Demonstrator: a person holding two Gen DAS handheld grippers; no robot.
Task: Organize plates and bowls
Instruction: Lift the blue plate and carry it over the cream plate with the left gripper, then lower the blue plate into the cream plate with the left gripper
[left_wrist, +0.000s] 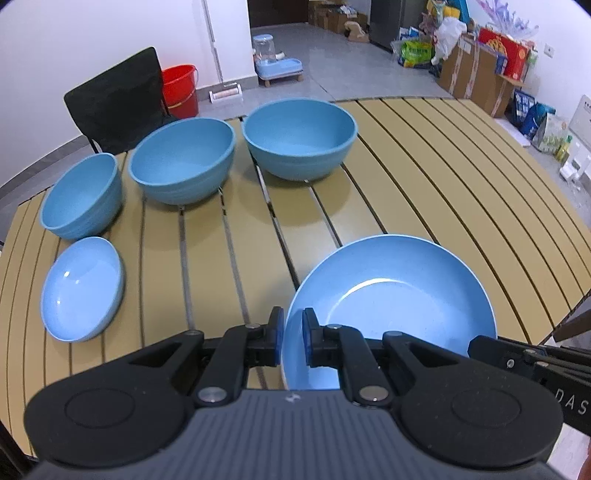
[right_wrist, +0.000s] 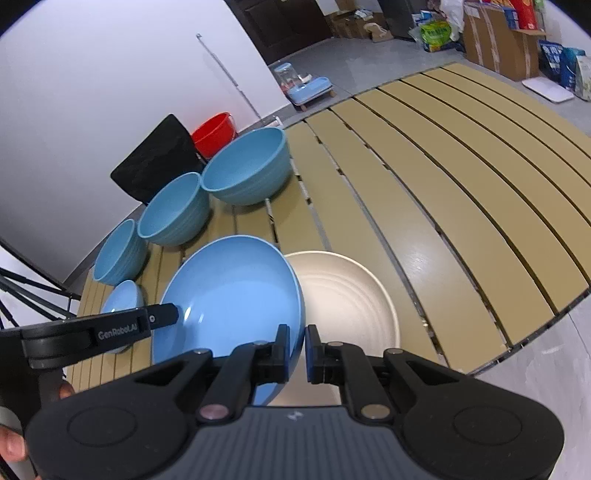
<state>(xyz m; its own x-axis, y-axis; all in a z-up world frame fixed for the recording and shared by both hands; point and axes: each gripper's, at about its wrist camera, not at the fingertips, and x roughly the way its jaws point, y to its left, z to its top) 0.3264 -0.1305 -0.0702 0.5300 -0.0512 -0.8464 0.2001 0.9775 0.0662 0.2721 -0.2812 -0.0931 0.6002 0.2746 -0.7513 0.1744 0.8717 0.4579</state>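
Your left claw is clenched on the near-left rim of the large blue plate, one pad inside the rim and the other outside it. Your right claw is clenched on the right edge of that same plate, so you carry it between both hands, tilted, with its right side raised over the cream plate. The cream plate lies flat on the slatted tan surface, partly covered by the blue one in the right wrist view; whether the two touch cannot be told. Along the far left of the surface three blue bowls stand upright in a row: the small bowl nearest the left edge, the medium bowl beside it, and the large bowl farthest toward the middle. The small and medium bowls look close to touching; the medium and large ones stand just apart. A small blue dish rests on the surface in front of the small bowl, near the left edge and well apart from the plate you hold. Behind the surface stands a black chair with a red bucket beside it on the floor, and cardboard boxes are stacked against the far wall.
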